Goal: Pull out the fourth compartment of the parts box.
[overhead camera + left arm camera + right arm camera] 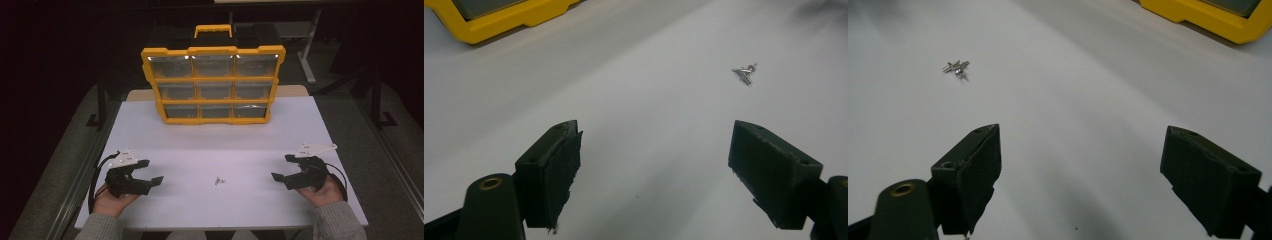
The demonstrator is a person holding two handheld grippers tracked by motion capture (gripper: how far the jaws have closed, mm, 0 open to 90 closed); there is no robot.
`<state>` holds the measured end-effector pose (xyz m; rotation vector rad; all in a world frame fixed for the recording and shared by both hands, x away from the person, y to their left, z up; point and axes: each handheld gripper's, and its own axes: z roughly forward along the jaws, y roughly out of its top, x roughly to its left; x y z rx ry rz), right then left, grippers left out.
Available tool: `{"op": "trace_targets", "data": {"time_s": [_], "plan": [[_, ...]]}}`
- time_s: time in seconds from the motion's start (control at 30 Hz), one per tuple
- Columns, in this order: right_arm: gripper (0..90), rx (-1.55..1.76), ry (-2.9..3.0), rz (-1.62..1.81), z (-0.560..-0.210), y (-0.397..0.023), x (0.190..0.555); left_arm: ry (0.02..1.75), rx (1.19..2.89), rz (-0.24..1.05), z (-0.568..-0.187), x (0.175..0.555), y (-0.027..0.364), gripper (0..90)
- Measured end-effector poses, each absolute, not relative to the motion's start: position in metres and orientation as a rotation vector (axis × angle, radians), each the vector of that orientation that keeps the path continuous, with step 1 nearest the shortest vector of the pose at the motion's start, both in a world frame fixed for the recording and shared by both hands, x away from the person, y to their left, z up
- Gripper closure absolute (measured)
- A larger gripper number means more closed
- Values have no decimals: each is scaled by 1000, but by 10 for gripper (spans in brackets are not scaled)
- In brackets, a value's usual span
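White table (200, 145) with a yellow drawer organizer (213, 84) standing upright at the far end. Tiny pile of metal screws (219, 180) sits near the front, right between the left gripper (150, 172) and right gripper (281, 167), both resting wide open, nothing in them.

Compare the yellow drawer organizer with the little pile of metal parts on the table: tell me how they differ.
The yellow organizer is big; the metal parts are tiny.
The organizer stands upright at the table's far edge; the metal parts lie flat near the front, between the left gripper and right gripper.
The organizer is bright yellow with clear drawer fronts; the metal parts are silvery.
Both rest on the white table, untouched by either open gripper.
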<state>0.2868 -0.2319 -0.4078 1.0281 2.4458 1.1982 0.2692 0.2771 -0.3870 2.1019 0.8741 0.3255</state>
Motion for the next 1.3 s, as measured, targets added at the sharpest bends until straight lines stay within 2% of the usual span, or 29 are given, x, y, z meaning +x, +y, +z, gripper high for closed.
{"op": "trace_targets", "data": {"time_s": [0.87,0.93,1.17,1.3], "plan": [[155,1026,2432,1182,-408,-233,287,852,2114,283,-385,273,272,235],[159,1038,2418,1195,-407,-234,287,855,2094,271,-383,275,271,240],[159,1043,2418,1192,-407,-234,288,882,1905,84,-373,291,273,249],[158,1041,2424,1185,-407,-234,288,884,1873,104,-371,300,272,279]]}}
